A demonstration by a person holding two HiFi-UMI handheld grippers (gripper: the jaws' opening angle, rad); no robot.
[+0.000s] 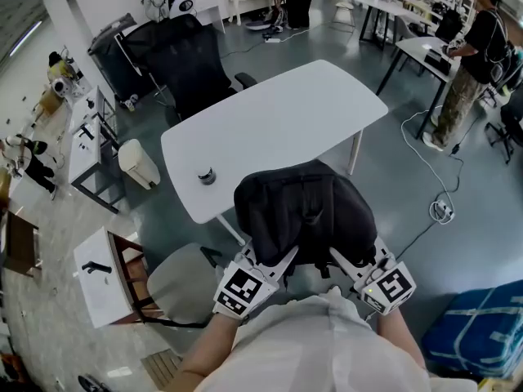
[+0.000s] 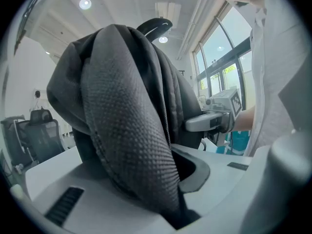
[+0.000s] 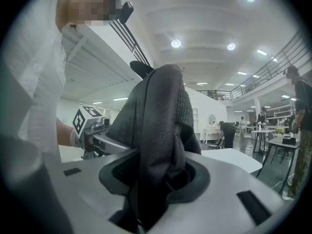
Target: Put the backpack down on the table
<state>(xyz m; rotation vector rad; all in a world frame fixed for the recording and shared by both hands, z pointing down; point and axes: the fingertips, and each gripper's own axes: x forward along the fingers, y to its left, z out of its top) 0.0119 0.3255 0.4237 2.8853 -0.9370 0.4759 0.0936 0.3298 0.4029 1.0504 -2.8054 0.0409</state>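
I hold a black backpack up in the air over the near edge of the white table, close to my body. My left gripper is shut on a mesh shoulder strap at the bag's left side, and the strap runs down between the jaws. On the other side my right gripper is shut on the bag's other mesh strap, which is pinched deep between its jaws. Each gripper shows in the other's view, at roughly the same height. The bag's underside is hidden.
A small dark round object sits on the table near its left front corner. A black office chair stands behind the table and a grey seat at my left. A white bin is left of the table. A person stands far right.
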